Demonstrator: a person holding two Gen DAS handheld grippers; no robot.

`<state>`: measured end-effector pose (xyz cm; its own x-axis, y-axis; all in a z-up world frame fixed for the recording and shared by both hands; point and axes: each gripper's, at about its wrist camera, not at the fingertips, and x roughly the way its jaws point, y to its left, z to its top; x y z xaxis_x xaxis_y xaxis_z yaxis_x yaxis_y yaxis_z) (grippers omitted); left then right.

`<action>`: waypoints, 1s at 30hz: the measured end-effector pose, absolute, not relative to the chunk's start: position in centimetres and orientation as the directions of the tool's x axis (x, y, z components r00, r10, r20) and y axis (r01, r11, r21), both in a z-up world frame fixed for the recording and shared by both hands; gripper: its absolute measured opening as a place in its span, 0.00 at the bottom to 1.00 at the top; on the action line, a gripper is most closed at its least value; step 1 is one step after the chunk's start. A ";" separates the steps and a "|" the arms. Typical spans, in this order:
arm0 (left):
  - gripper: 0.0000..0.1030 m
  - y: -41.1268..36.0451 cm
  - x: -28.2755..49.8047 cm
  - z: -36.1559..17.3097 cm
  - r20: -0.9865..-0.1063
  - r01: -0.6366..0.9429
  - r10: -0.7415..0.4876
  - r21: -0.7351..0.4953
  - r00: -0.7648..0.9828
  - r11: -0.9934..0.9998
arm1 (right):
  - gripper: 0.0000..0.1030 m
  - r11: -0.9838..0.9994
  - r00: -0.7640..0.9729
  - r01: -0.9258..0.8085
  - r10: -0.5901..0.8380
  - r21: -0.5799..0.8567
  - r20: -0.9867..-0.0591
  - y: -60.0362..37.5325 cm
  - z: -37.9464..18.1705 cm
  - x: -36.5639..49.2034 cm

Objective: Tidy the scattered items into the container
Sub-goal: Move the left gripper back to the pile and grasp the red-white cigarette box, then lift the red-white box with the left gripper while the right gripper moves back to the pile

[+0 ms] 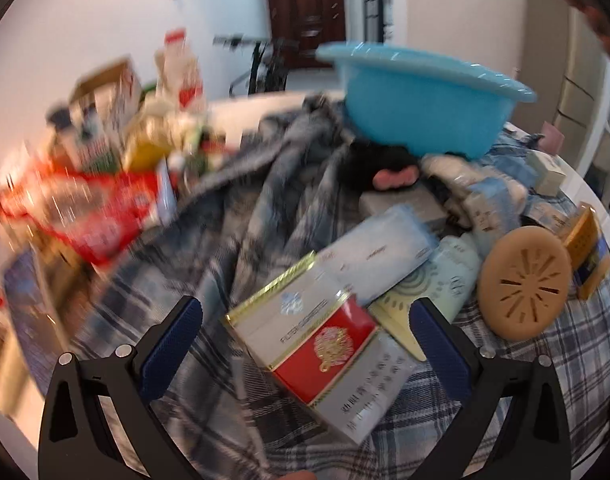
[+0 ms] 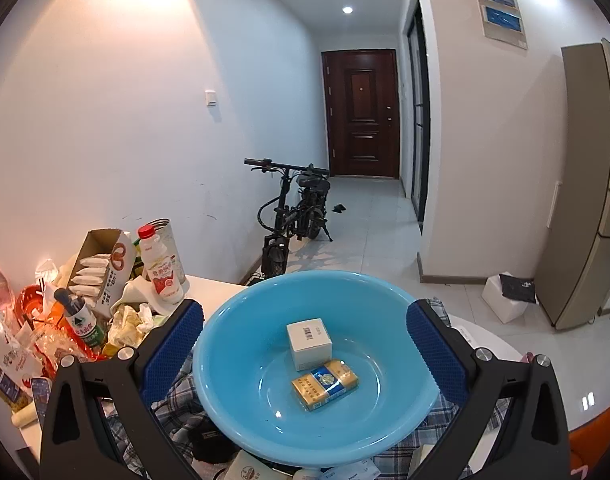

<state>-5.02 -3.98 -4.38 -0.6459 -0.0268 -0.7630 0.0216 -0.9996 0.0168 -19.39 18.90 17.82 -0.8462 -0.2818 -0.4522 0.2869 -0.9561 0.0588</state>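
Left gripper: the left gripper (image 1: 305, 344) has its blue-padded fingers spread wide and grasps nothing; it hangs over the clutter with a carton between the fingers in view.
Thing under it: a long silver, red and gold-edged cardboard carton (image 1: 305, 344) lies flat on the blue-grey plaid cloth (image 1: 577, 344), partly on top of a pale printed packet.
Carton's axis: its long axis runs from upper left to lower right in the left wrist view, the gold-trimmed end toward the upper left; the fingers sit roughly across that axis.
Right gripper: the right gripper (image 2: 305, 354) is likewise spread and empty, held above the basin.
Container: the round light-blue plastic basin (image 2: 225, 360) rests on the plaid cloth and already holds a small white box (image 2: 309, 342) and a flat gold-and-blue pack (image 2: 325, 384), just beside each other.
Neighbours: a round tan slotted disc (image 1: 525, 284) leans to the carton's right; the left side of the left view is blurred.
Step in hand: judged as reaching for the next item, most likely the carton.
Next move calls for: lowering the left gripper until the pads flank the carton's narrow sides, closing, then carrying it to the basin behind.
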 end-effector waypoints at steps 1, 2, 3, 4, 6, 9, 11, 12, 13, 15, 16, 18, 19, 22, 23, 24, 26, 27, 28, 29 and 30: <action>1.00 -4.3 -5.1 -4.9 -0.770 0.028 -0.010 -0.010 -0.638 -1.000 | 1.00 -0.956 -0.847 0.290 -0.282 0.053 -0.452 18.8 17.9 -19.3; 1.00 -4.5 -5.2 -5.2 -0.775 0.031 0.010 -0.039 -0.632 -0.999 | 1.00 -0.955 -0.847 0.291 -0.281 0.048 -0.452 18.7 17.8 -19.2; 0.99 -4.8 -5.2 -5.5 -0.778 0.031 0.034 -0.069 -0.628 -0.997 | 1.00 -0.955 -0.848 0.293 -0.281 0.046 -0.450 18.7 17.9 -19.1; 0.95 -5.0 -5.1 -5.6 -0.777 0.026 0.061 -0.099 -0.626 -0.995 | 1.00 -0.955 -0.848 0.293 -0.282 0.046 -0.448 18.7 17.9 -19.1; 0.70 -5.2 -5.0 -5.7 -0.779 0.024 0.100 -0.146 -0.619 -0.989 | 1.00 -0.955 -0.851 0.292 -0.283 0.050 -0.443 18.9 18.1 -19.0; 0.48 -5.5 -4.8 -5.7 -0.777 0.027 0.139 -0.197 -0.615 -0.980 | 1.00 -0.956 -0.853 0.287 -0.284 0.060 -0.437 19.3 18.2 -19.0; 0.32 -5.6 -4.6 -5.5 -0.777 0.032 0.158 -0.223 -0.610 -0.974 | 1.00 -0.956 -0.853 0.286 -0.285 0.065 -0.437 19.4 18.2 -19.0; 0.30 -5.7 -4.4 -5.3 -0.772 0.030 0.168 -0.235 -0.613 -0.971 | 1.00 -0.956 -0.853 0.286 -0.285 0.065 -0.437 19.4 18.2 -19.0; 0.29 -5.8 -4.2 -5.0 -0.768 0.028 0.174 -0.242 -0.616 -0.970 | 1.00 -0.956 -0.853 0.286 -0.285 0.064 -0.436 19.4 18.2 -19.0; 0.28 -5.8 -3.7 -4.4 -0.759 0.025 0.175 -0.244 -0.627 -0.969 | 1.00 -0.956 -0.855 0.288 -0.286 0.062 -0.433 19.4 18.2 -19.0; 0.28 -5.7 -3.5 -4.1 -0.754 0.023 0.170 -0.239 -0.635 -0.971 | 1.00 -0.955 -0.855 0.290 -0.287 0.059 -0.432 19.4 18.2 -19.1; 0.27 -5.7 -3.3 -3.3 -0.742 0.019 0.157 -0.223 -0.652 -0.975 | 1.00 -0.954 -0.855 0.294 -0.287 0.053 -0.431 19.1 18.2 -19.0; 0.27 -5.7 -3.0 -3.0 -0.735 0.017 0.148 -0.212 -0.661 -0.977 | 1.00 -0.954 -0.856 0.295 -0.288 0.050 -0.430 19.0 18.2 -18.8; 0.25 -5.3 -1.8 -1.8 -0.712 0.014 0.109 -0.165 -0.694 -0.986 | 1.00 -0.953 -0.857 0.301 -0.287 0.036 -0.427 18.5 18.4 -18.4; 0.24 -5.1 -1.4 -1.4 -0.703 0.013 0.097 -0.149 -0.705 -0.989 | 1.00 -0.953 -0.859 0.302 -0.286 0.030 -0.425 18.3 18.5 -18.2; 0.24 -5.1 -0.9 -1.0 -0.694 0.011 0.088 -0.137 -0.715 -0.990 | 1.00 -0.953 -0.860 0.303 -0.285 0.025 -0.423 18.1 18.5 -18.1; 0.24 -5.3 0.0 -0.2 -0.676 0.012 0.076 -0.124 -0.733 -0.992 | 1.00 -0.951 -0.861 0.307 -0.284 0.013 -0.422 17.7 18.6 -17.8; 0.24 -5.5 0.4 0.1 -0.669 0.013 0.073 -0.122 -0.740 -0.992 | 1.00 -0.951 -0.862 0.308 -0.282 0.008 -0.422 17.5 18.6 -17.6; 0.24 -5.8 0.8 0.4 -0.663 0.014 0.071 -0.122 -0.745 -0.992 | 1.00 -0.951 -0.862 0.309 -0.280 0.000 -0.422 17.3 18.6 -17.5; 0.21 -6.1 1.1 0.5 -0.657 0.016 0.070 -0.123 -0.750 -0.992 | 1.00 -0.951 -0.863 0.310 -0.279 -0.006 -0.422 17.1 18.7 -17.4; 0.15 -6.3 1.4 0.6 -0.654 0.019 0.068 -0.125 -0.753 -0.992 | 1.00 -0.950 -0.864 0.311 -0.276 -0.014 -0.420 16.9 18.7 -17.3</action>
